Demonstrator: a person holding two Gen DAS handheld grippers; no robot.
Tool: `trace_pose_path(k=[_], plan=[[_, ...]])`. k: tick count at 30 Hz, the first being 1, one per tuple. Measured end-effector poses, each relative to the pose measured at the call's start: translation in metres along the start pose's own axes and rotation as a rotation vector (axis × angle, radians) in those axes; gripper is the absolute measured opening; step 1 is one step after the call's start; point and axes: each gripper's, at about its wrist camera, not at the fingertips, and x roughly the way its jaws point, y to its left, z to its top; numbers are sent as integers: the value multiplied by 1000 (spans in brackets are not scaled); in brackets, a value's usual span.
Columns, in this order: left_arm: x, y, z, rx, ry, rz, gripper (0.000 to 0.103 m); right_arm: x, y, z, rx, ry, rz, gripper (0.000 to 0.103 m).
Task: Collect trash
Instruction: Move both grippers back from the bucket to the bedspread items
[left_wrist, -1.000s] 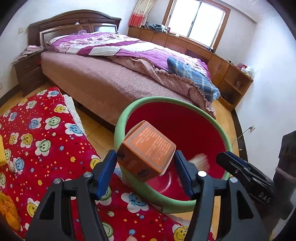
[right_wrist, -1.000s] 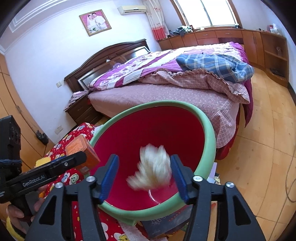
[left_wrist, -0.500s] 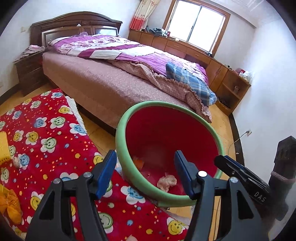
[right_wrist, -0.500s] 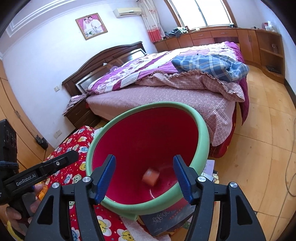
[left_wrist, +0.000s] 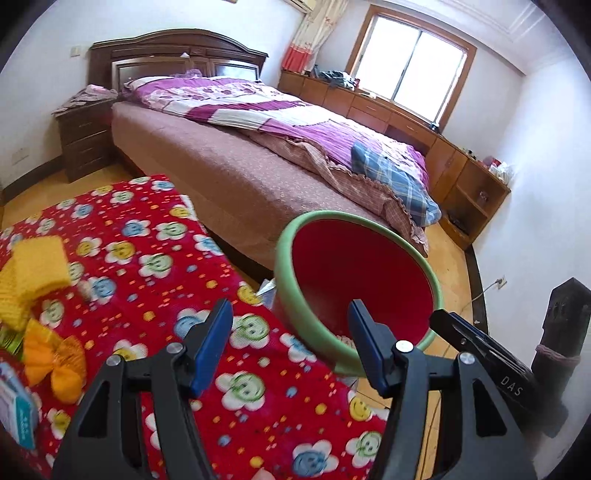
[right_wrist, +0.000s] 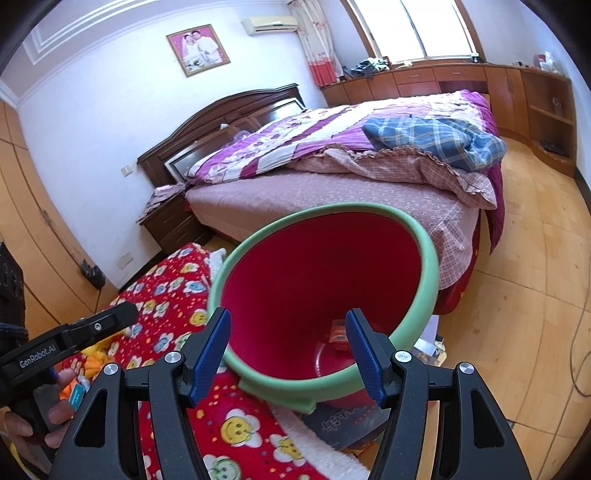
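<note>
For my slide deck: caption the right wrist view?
Open right tongs above the bin, a small box inside.

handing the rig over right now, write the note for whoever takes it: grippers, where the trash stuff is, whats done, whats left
Left gripper: open, empty, over the red smiley blanket.
Right gripper: open, empty, at the mouth of the bin.
Bin: red with a green rim, on the floor between the blanket and the bed.
Done: an orange box and a pale crumpled scrap lie at the bottom of the bin.
Left: items on the blanket's left edge, a yellow knitted piece, an orange bow and a white-and-teal packet. Judge which are trash, then bin them.
</note>
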Motion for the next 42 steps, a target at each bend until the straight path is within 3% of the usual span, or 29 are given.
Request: trace_pose_path(k=[7, 17, 23, 25, 27, 42], plan=[[-30, 23, -14, -36, -13, 43, 64, -9, 22, -11, -25, 19, 20, 66], [-69, 45, -35, -5, -36, 150, 64, -15, 54, -25, -67, 44, 47, 66], [-87, 66, -45, -46, -44, 169, 64, -19, 73, -32, -100, 49, 69, 66], [-95, 74, -48, -57, -52, 182, 64, -20, 80, -34, -108, 46, 81, 67], [-102, 80, -50, -67, -60, 192, 64, -21, 88, -37, -122, 43, 94, 79], [-158, 151, -71, -148, -92, 339, 64, -31, 137, -58, -226, 33, 91, 80]])
